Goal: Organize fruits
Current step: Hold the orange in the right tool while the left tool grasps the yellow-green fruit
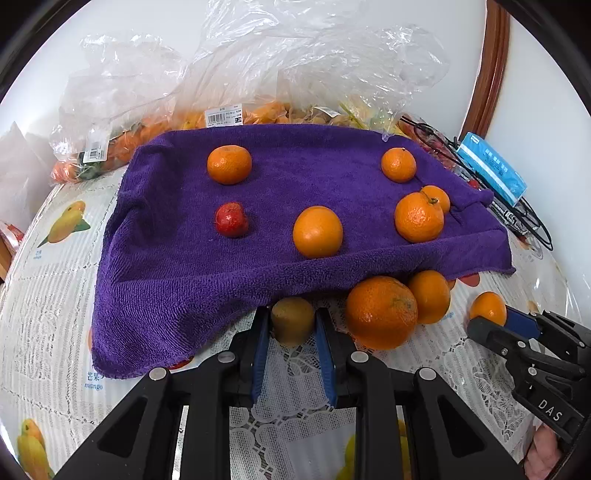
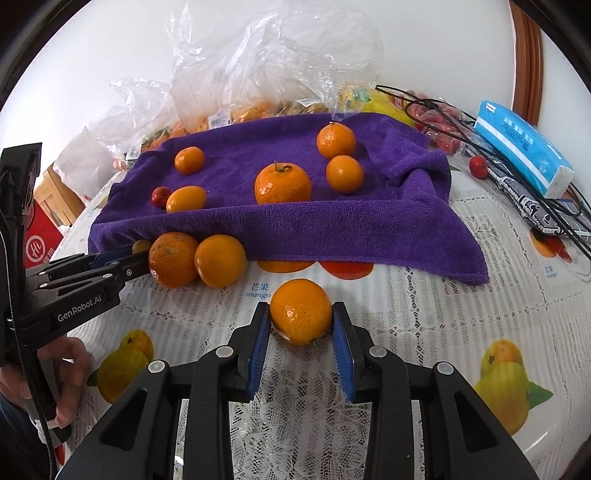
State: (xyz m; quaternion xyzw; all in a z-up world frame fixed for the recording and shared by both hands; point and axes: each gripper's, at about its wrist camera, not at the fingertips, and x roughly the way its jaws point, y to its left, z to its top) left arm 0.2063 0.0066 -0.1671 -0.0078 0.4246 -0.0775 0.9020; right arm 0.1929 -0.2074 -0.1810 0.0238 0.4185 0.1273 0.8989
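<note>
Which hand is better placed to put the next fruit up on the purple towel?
Either could, but the left looks nearer: the left gripper brackets a kiwi right at the towel edge, while the right gripper brackets a mandarin farther out.

My table [image 2: 424, 314] is round, covered with a white lace-patterned cloth printed with mangoes and other fruit and the word "mango", and a glossy clear sheet lies over it, catching soft, even daylight. Behind it I see a plain white wall [image 1: 258, 22], with a curved brown wooden frame [image 1: 489, 70] rising at the far right, though I cannot tell what it belongs to. At the far left, beyond the table's edge, a pale wooden piece of furniture [image 2: 61, 197] stands with a red box [image 2: 40, 236] just in front of it.
</note>
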